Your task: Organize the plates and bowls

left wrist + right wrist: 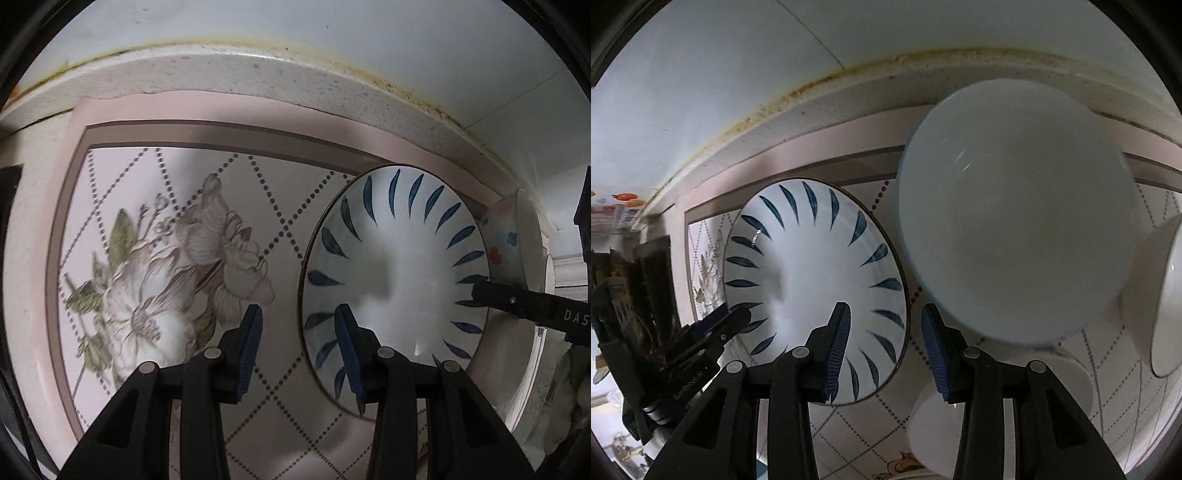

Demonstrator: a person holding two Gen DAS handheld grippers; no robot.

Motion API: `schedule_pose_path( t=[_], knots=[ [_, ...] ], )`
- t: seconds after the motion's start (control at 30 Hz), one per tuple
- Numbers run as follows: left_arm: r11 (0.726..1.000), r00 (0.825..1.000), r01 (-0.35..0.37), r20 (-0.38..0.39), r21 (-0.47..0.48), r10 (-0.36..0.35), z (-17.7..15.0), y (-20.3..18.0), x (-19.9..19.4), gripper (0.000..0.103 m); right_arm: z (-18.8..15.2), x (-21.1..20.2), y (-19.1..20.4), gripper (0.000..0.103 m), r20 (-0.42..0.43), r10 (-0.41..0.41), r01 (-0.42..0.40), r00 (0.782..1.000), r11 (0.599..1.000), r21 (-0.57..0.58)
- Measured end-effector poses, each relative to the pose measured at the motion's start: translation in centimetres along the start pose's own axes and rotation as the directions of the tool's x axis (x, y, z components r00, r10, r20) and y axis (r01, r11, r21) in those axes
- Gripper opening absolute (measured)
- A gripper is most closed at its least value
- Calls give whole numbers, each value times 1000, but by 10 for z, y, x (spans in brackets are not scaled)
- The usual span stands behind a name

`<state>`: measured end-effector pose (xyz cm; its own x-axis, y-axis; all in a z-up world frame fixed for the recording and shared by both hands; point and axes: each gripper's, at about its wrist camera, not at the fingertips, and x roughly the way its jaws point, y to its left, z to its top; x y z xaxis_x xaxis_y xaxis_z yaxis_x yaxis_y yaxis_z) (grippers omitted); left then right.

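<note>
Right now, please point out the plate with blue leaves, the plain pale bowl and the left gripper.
plate with blue leaves (812, 277), right wrist view, white centre.
plain pale bowl (1015, 221), right wrist view, inner surface.
left gripper (299, 350), left wrist view, midway between fingertips.

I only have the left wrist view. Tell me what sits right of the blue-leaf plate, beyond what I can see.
Observer: A plain pale blue bowl stands beside the blue-leaf plate, to its right in the right wrist view.
Operator: Report anything else past it.
Observer: A white bowl shows at the far right edge, cut off by the frame.
Operator: Say where the right gripper is.
Observer: The right gripper hovers above the gap between the plate and the pale bowl, with nothing between its fingers.
Operator: Describe what lies below it.
Observer: A smaller white dish lies on the patterned mat.
</note>
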<state>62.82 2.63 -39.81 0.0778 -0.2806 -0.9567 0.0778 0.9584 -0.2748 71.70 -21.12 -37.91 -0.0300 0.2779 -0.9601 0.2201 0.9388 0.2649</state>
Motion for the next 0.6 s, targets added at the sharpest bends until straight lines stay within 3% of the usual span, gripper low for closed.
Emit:
schedule_pose_path(
  t=[0.17, 0.23, 0.37, 0.43, 0.6],
  knots=[
    [999, 999, 12, 35, 42, -13, 7, -9, 3, 35, 5, 9, 5, 41, -4, -43, 43, 999, 999, -24],
    [998, 999, -3, 40, 60, 1, 7, -15, 5, 27, 4, 11, 11, 33, -4, -62, 62, 998, 996, -57],
    [996, 997, -44, 65, 73, 39, 6, -21, 5, 28, 1, 12, 13, 25, 30, -105, 108, 994, 990, -95],
    [996, 997, -44, 71, 73, 39, 4, -19, 3, 27, -1, 10, 11, 17, 40, -98, 101, 994, 990, -100],
    [994, 994, -64, 89, 88, 57, -8, -21, -13, 27, -5, 0, 6, 16, 56, -64, 69, 996, 993, -94]
  ],
)
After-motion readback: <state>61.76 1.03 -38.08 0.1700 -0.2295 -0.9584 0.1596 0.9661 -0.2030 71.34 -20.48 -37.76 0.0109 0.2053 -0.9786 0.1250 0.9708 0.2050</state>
